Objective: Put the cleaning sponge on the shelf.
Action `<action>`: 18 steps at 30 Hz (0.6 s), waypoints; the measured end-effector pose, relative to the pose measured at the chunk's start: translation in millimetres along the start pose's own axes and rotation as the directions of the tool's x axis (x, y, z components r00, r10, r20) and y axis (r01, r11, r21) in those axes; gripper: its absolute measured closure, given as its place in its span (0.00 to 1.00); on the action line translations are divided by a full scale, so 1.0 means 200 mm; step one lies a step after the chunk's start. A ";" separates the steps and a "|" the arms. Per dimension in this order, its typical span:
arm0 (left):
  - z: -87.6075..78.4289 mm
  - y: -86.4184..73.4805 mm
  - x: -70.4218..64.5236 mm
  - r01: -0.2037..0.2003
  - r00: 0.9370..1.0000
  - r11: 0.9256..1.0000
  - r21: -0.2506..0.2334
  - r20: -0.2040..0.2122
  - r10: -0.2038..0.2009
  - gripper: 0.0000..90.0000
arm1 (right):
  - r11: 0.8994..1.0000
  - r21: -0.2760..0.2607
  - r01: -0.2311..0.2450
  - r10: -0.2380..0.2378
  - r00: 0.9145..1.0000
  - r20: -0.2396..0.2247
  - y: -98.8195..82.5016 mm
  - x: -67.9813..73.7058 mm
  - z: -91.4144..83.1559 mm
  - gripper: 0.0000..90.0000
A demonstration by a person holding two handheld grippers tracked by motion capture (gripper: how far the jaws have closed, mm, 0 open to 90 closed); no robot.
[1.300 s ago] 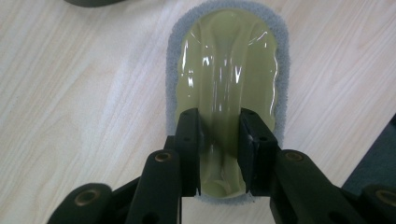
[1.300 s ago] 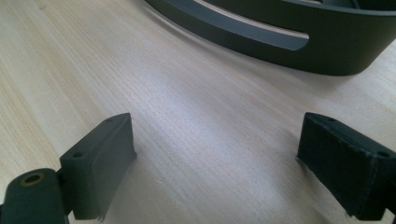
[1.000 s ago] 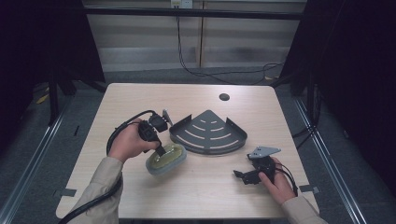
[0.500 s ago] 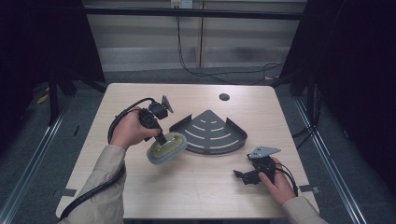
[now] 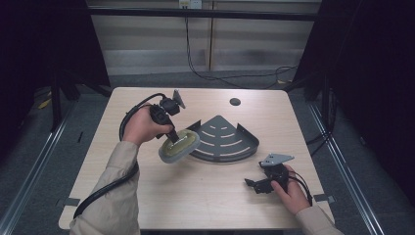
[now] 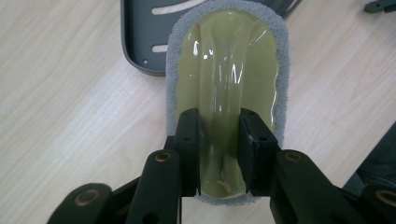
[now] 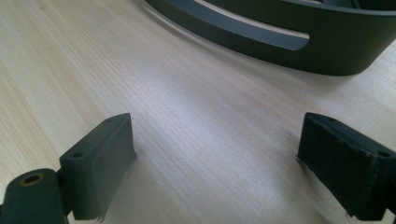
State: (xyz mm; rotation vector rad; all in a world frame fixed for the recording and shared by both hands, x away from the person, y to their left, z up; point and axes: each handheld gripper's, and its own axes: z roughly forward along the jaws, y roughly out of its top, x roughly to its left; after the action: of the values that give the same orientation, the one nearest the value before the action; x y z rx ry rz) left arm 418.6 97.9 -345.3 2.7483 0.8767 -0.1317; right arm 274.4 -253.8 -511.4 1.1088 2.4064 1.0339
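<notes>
My left gripper (image 5: 172, 135) is shut on a scrub pad (image 5: 178, 146), an oval with a glossy yellow-green top and a grey foam rim. In the left gripper view the two black jaws pinch the raised handle ridge of the scrub pad (image 6: 229, 79), which is lifted above the table and overlaps the left edge of the dark grey corner rack (image 6: 144, 37). That fan-shaped slotted corner rack (image 5: 227, 139) lies mid-table. My right gripper (image 5: 254, 184) rests low at the front right, open, with bare wood between its pads (image 7: 100, 163) and the rack's curved wall (image 7: 280, 42) ahead.
A small round black hole (image 5: 235, 102) sits in the tabletop (image 5: 147, 196) near the far edge. A black cable (image 5: 105, 191) trails from the left gripper over the front edge. The floor and a dark frame surround the table.
The left gripper has carried the scrub pad up and to the right, from the table's front left toward the rack's left edge. The right gripper has stayed put.
</notes>
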 end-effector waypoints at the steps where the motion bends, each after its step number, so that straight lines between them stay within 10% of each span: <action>1: 0.00 0.00 0.00 0.000 1.000 1.000 0.000 0.000 0.000 0.79 | 1.000 0.000 0.000 0.000 1.000 0.000 0.00 0.00 0.00 0.11; 18: -0.03 0.12 0.02 -0.002 1.000 1.000 -0.001 -0.027 0.002 0.79 | 1.000 0.003 -0.001 0.001 1.000 0.000 0.00 0.00 0.00 0.11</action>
State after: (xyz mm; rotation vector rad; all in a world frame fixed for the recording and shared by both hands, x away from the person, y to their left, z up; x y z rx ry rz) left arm 436.4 83.1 -335.9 2.7560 0.8806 -0.0935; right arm 274.3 -253.8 -511.2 1.1115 2.4081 1.0311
